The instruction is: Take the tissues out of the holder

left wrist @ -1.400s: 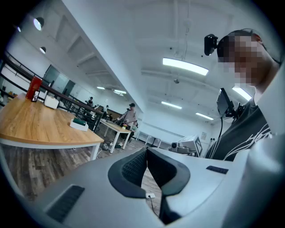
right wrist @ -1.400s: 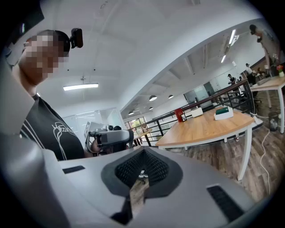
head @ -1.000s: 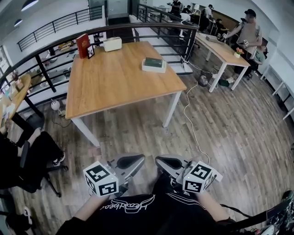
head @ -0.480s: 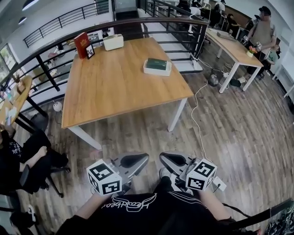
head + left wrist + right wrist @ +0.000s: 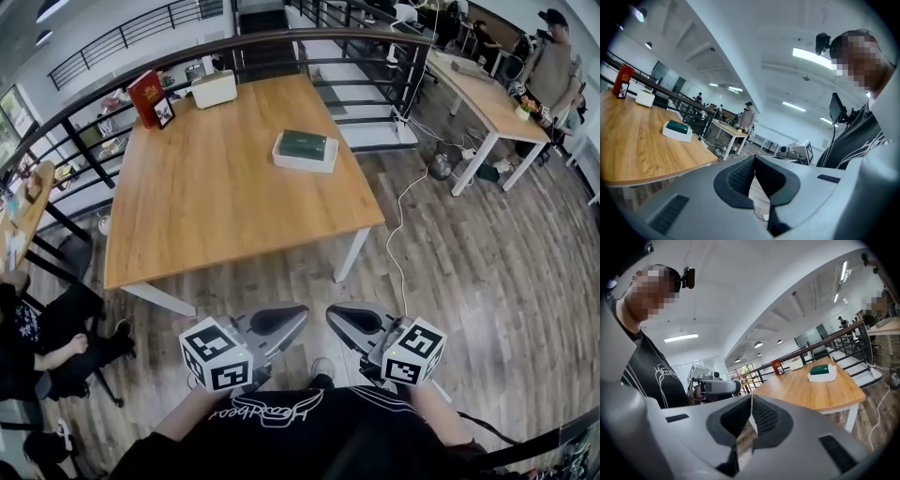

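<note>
The tissue holder, a white box with a green pack on top, lies on the wooden table toward its right side. It also shows far off in the left gripper view and the right gripper view. My left gripper and right gripper hang side by side close to my body, over the floor and well short of the table's near edge. Both are shut with nothing between the jaws, the left and the right alike.
A white box and a red book stand at the table's far end by a dark railing. A cable runs over the floor on the right. A seated person is at left; people stand by another table.
The table has drawn nearer and shifted left and lower in the head view. Both grippers stay shut, held close to my body.
</note>
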